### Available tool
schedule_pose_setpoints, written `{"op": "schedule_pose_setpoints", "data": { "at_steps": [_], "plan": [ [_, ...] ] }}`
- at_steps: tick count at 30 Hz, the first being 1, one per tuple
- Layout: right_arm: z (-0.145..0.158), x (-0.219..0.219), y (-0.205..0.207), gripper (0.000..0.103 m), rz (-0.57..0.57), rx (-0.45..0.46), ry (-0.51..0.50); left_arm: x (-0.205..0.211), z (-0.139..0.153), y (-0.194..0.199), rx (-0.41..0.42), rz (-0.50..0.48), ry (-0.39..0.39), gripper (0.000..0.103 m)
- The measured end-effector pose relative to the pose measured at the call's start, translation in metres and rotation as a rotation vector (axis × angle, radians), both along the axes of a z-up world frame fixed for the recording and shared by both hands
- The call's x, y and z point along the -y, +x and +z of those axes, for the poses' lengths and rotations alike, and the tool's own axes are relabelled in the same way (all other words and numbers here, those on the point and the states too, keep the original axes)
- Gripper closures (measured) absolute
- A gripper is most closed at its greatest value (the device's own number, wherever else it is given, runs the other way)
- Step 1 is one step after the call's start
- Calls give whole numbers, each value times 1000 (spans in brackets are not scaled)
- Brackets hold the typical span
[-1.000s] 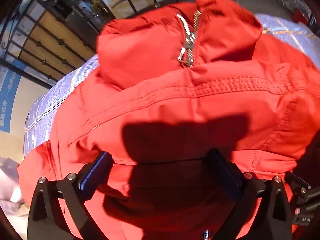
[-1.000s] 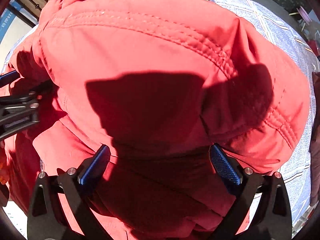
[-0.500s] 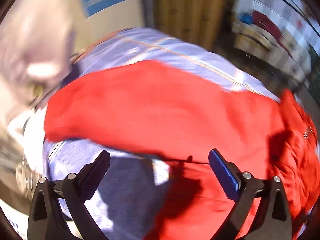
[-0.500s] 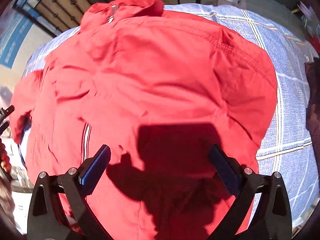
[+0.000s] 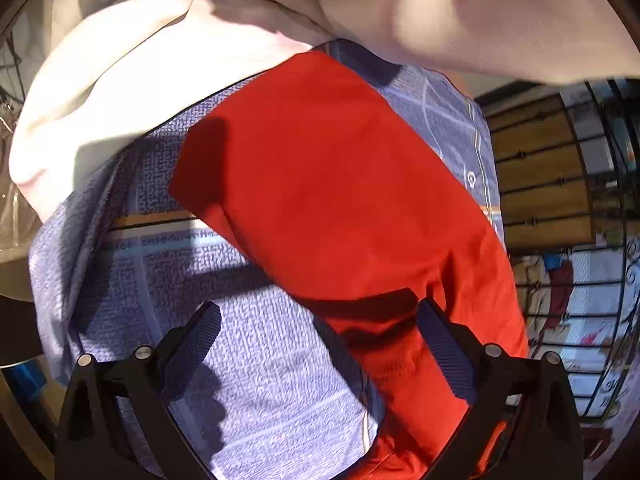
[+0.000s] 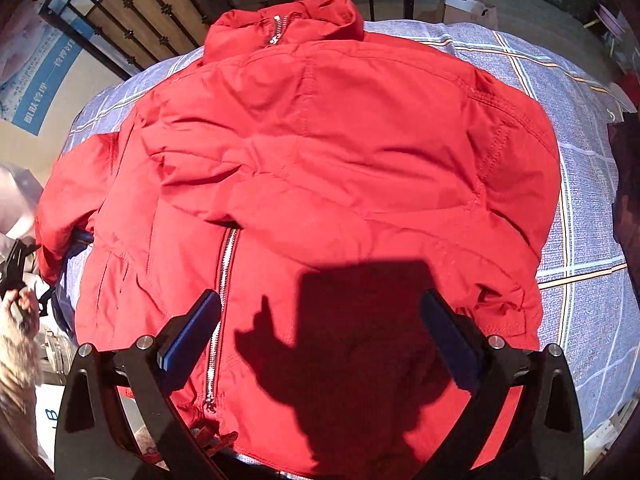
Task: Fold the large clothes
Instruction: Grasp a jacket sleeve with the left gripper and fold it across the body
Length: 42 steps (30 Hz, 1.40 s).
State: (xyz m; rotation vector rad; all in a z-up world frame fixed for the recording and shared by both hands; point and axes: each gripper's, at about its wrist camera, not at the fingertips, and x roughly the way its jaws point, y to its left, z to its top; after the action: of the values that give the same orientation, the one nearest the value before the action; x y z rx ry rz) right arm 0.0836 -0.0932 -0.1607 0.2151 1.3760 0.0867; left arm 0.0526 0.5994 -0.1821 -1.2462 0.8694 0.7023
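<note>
A large red jacket (image 6: 328, 152) lies spread front-up on a blue checked cloth (image 6: 584, 216), collar and zipper at the far end. My right gripper (image 6: 320, 328) is open and empty, hovering above the jacket's lower hem beside the zipper (image 6: 222, 280). In the left wrist view one red sleeve (image 5: 332, 184) lies stretched out over the blue cloth (image 5: 248, 360). My left gripper (image 5: 320, 344) is open and empty over the cloth at the sleeve's near edge, its right finger above the red fabric. The left gripper also shows at the right wrist view's left edge (image 6: 16, 264).
A pale cream garment (image 5: 120, 60) with a yellow patch lies heaped beyond the sleeve's cuff. A black metal railing with wooden panels (image 6: 132, 32) stands behind the table. A blue-and-white sign (image 6: 40, 80) is at the left.
My right gripper has pulled back and up, so the whole jacket now shows. My left gripper has swung from the collar area out to the left sleeve.
</note>
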Motion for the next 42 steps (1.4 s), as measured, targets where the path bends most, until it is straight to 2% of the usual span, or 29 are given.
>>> {"op": "schedule_pose_setpoints", "data": {
  "at_steps": [3,6,8,11,13,15,17,21,24,27,29,32,34,37,40,42],
  "plan": [
    [3,-10,-5,5,8,-4,-13,-12,-15,10,17,32,-12,9],
    [8,-15,-12,5,-12,6,-34,-17,-27,27,-30,10,-14,9],
    [12,-13,-16,5,-45,17,-40,-19,-29,39,-80,-21,21,10],
    [16,-9,-20,5,-78,16,-40,-16,-22,57,-141,-121,126,40],
    [18,-5,-22,5,-90,26,-44,-11,-11,75,-175,-216,205,70],
    [21,-2,-23,5,-103,38,-45,-3,8,91,-205,-288,305,81],
    [21,4,-24,5,-119,43,-41,7,33,101,-202,-309,381,85],
    [21,14,-26,5,-162,48,-21,29,96,116,-99,-336,519,90],
    [21,24,-26,5,-191,54,-5,82,157,132,12,-443,654,90],
    [20,37,-27,5,-230,59,14,164,214,145,161,-589,754,90],
    [20,50,-28,5,-265,64,28,232,242,149,266,-713,809,90],
    [21,70,-33,5,-316,70,44,333,264,148,400,-905,835,91],
    [22,84,-38,5,-344,78,50,390,268,146,450,-999,846,91],
    [24,106,-51,5,-393,85,53,461,256,150,462,-1107,813,92],
    [21,127,-68,5,-456,72,61,522,228,146,415,-1236,862,92],
    [16,139,-78,5,-497,53,75,552,196,139,359,-1339,882,92]
  ]
}}
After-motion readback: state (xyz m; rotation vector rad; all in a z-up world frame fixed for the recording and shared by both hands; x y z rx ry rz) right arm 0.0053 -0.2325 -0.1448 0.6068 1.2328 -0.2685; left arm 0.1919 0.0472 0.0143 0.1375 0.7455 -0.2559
